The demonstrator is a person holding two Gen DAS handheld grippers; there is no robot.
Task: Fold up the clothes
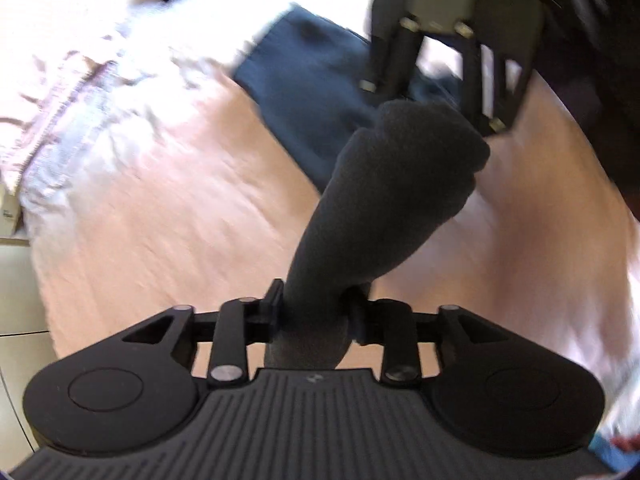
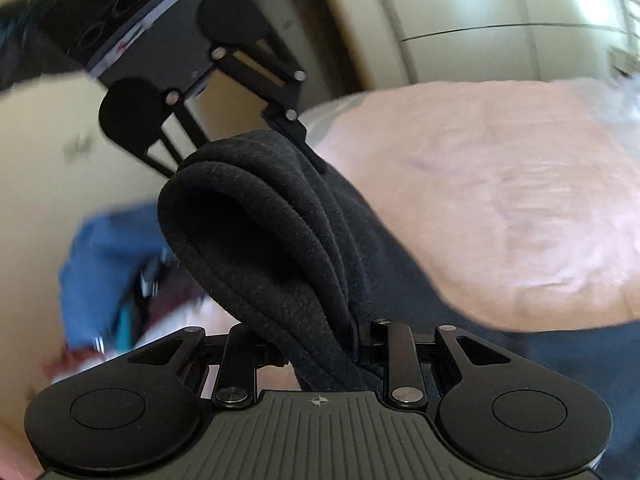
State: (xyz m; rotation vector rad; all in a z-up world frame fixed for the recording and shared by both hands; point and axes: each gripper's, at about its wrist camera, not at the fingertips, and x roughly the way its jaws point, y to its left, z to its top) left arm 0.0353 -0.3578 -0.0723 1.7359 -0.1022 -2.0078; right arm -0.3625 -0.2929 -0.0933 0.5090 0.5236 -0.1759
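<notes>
Both tongs are clamping one dark grey fleece garment [image 1: 384,200]: left gripper [image 1: 316,312] and right gripper [image 2: 320,344] holding it aloft between them. Beneath both, a pale pink bedspread [image 2: 500,200] is lying; cream cabinet doors [image 2: 480,12] are standing beyond.

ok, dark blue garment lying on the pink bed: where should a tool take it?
Take the dark blue garment at its pale-edged end, coming in low from the bare pink bedding side. It lies flat, and that edge is open, while the other end is hidden behind the grey sock and right tool.
</notes>
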